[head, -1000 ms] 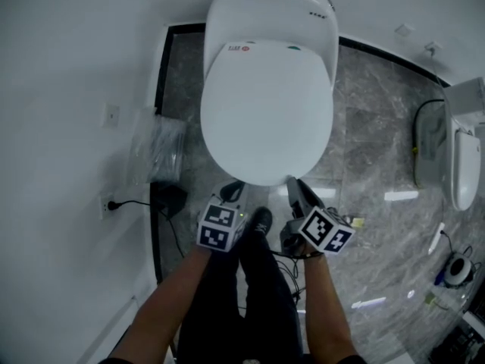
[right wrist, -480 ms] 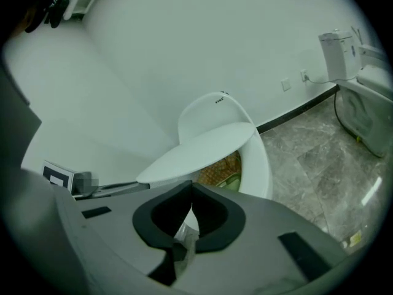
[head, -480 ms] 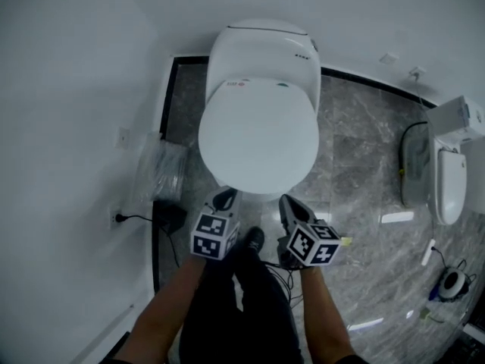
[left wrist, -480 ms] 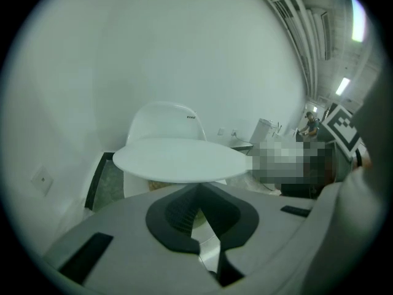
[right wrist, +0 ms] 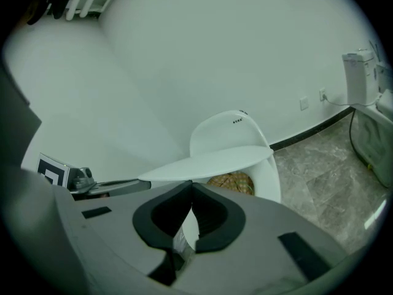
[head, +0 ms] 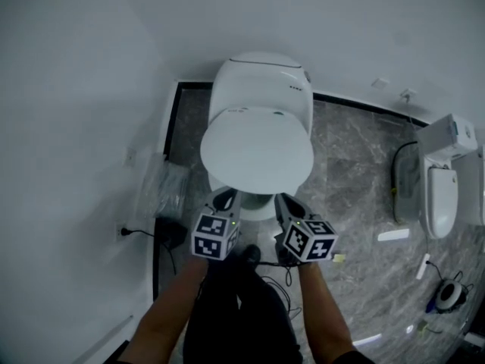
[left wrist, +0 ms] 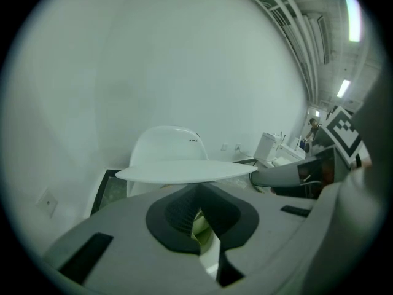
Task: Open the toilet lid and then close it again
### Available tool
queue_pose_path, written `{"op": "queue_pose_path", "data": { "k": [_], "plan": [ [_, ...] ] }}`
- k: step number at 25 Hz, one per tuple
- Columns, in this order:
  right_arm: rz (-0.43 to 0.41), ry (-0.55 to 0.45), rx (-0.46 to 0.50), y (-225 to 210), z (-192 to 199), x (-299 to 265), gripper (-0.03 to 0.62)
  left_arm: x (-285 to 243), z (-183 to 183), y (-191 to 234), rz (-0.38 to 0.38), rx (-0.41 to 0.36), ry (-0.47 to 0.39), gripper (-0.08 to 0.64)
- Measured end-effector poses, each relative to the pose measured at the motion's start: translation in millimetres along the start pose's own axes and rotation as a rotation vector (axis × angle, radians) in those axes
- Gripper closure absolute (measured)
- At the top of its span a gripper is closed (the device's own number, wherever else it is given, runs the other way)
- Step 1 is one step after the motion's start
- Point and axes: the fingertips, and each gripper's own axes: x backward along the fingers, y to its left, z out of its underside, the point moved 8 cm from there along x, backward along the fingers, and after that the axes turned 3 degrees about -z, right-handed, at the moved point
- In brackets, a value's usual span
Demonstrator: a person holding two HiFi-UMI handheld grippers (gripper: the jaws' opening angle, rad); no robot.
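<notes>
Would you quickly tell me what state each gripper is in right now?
Left gripper: closed, nothing between its fingers, tips at the toilet lid's front edge.
Right gripper: just closed, nothing between its fingers.

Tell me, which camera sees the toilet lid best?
The head view: it looks down on the whole white top of the toilet lid. The left and right gripper views see it nearly edge-on, only a thin white slab.
</notes>
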Motion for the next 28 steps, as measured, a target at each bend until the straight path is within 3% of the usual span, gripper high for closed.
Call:
{"op": "queue_pose_path", "data": {
  "k": [7,21,28],
  "plan": [
    [0.023,-0.041,0.022,11.7,-46.2,-5.6,0.581,-9.2,-44.6,8.0,0.029,0.007,-0.042,0.551],
    [0.152,-0.147,0.020,19.2,-132.9,-28.0,0.582,-43.5,-131.9,27.6,0.137,-0.044,-0.097,0.552],
    [0.207,-0.185,0.051,17.6,-163.7,-38.1,0.583,-56.7,-164.2,33.9,0.147,-0.051,-0.116,0.551]
  ]
}}
